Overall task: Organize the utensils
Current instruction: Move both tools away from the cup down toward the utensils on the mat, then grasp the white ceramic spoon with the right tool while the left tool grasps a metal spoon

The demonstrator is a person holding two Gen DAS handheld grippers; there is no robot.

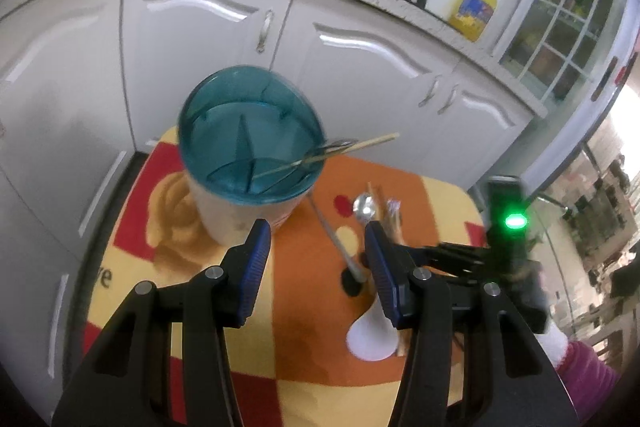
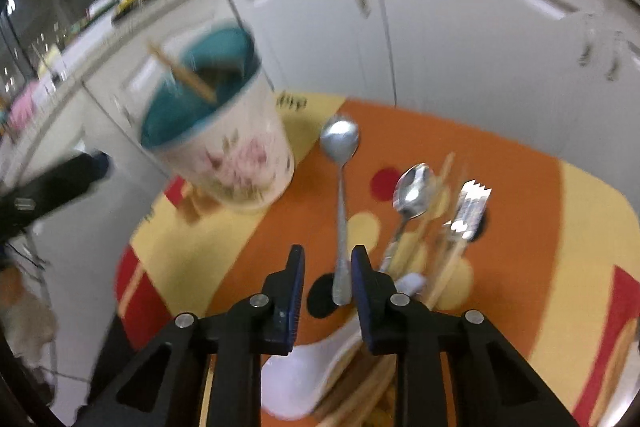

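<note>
The utensil holder [image 1: 248, 163], a cream cup with a teal divided insert, stands at the middle left of the left wrist view on a small bench [image 1: 304, 343] covered in an orange, yellow and red patterned cloth. A chopstick [image 1: 340, 153] and a metal utensil lean together out of its right rim. The left gripper [image 1: 318, 247] hangs just below and to the right of the cup with its fingers [image 1: 256, 259] spread wide and nothing between them.

In the right wrist view, blurred, the loose pieces lie across the middle of the cloth: a long spoon [image 2: 341, 195] pointing up the frame, a shorter spoon [image 2: 412, 193] to its right, then wooden chopsticks [image 2: 446, 251] and a fork [image 2: 470, 207]. A white ceramic spoon [image 2: 304, 375] sits at the lower centre, partly under the tool. The right gripper [image 2: 328, 269] is low over the cloth, its fingers [image 2: 296, 291] released but narrowed, straddling the long spoon's handle end; the right one looks to be just beside the handle, though I cannot tell whether it touches.

White cabinet doors [image 1: 192, 39] fill the background.
</note>
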